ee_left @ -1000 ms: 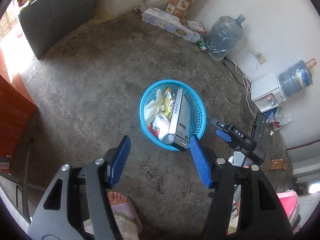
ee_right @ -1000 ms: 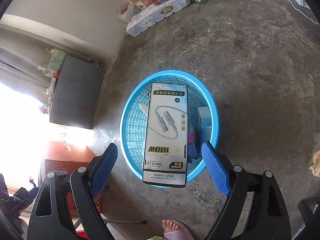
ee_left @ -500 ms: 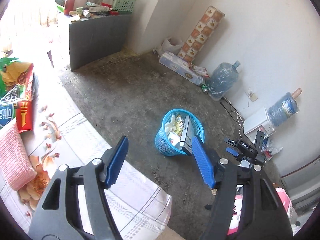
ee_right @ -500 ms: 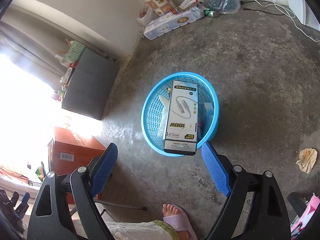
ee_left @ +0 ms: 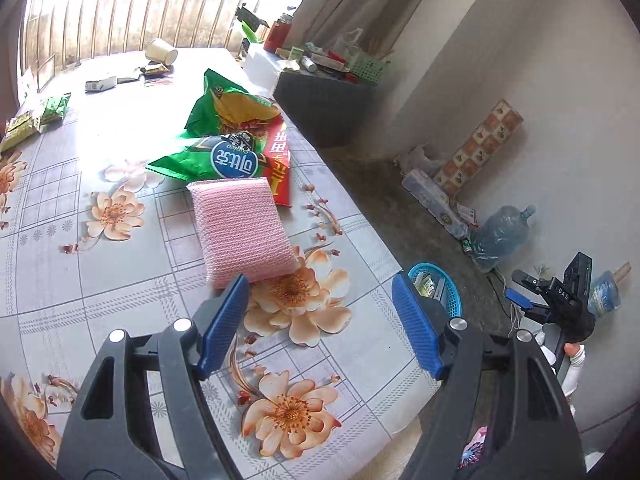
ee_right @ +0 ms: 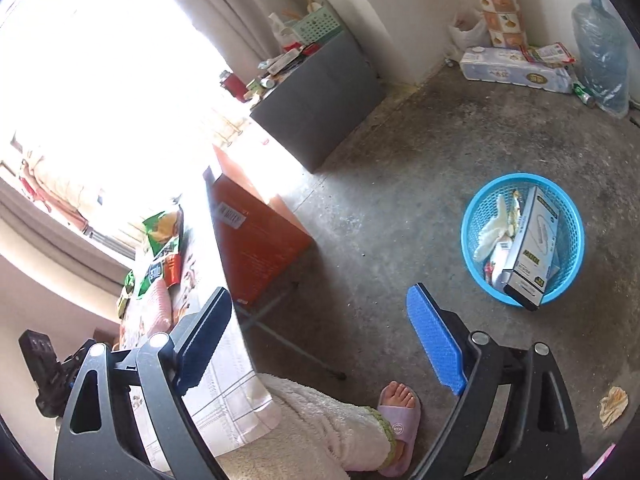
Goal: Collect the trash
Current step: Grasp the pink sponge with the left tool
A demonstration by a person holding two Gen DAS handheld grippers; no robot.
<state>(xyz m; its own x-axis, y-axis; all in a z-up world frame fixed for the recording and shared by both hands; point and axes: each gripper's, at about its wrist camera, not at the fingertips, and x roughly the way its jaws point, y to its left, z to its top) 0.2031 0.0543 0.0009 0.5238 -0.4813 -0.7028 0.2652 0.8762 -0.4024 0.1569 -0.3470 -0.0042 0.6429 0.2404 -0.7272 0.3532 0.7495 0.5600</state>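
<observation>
At the bottom of the left wrist view we see our left gripper (ee_left: 320, 322) with its blue pads spread wide apart and nothing between them, hovering over the table (ee_left: 360, 368) with its floral cloth. Just beyond the left pad, in mid-frame, lies a pink sponge (ee_left: 244, 232), flat on the cloth. Behind it, touching its far edge, sit green snack bags (ee_left: 224, 136) and a red packet (ee_left: 280, 160). Farther up, in the upper left, a paper cup (ee_left: 161, 51) lies tipped over near small wrappers. At the right of the frame, past the table edge, the blue basket (ee_left: 452, 292) stands on the floor.

In the right wrist view our right gripper (ee_right: 320, 340) also stands agape and empty at the bottom. The basket (ee_right: 472, 216) sits at centre right on the concrete, holding a long white box (ee_right: 532, 244) that leans out over the rim, plus crumpled paper. A crumpled wrapper (ee_right: 612, 404) lies on the floor at lower right.
</observation>
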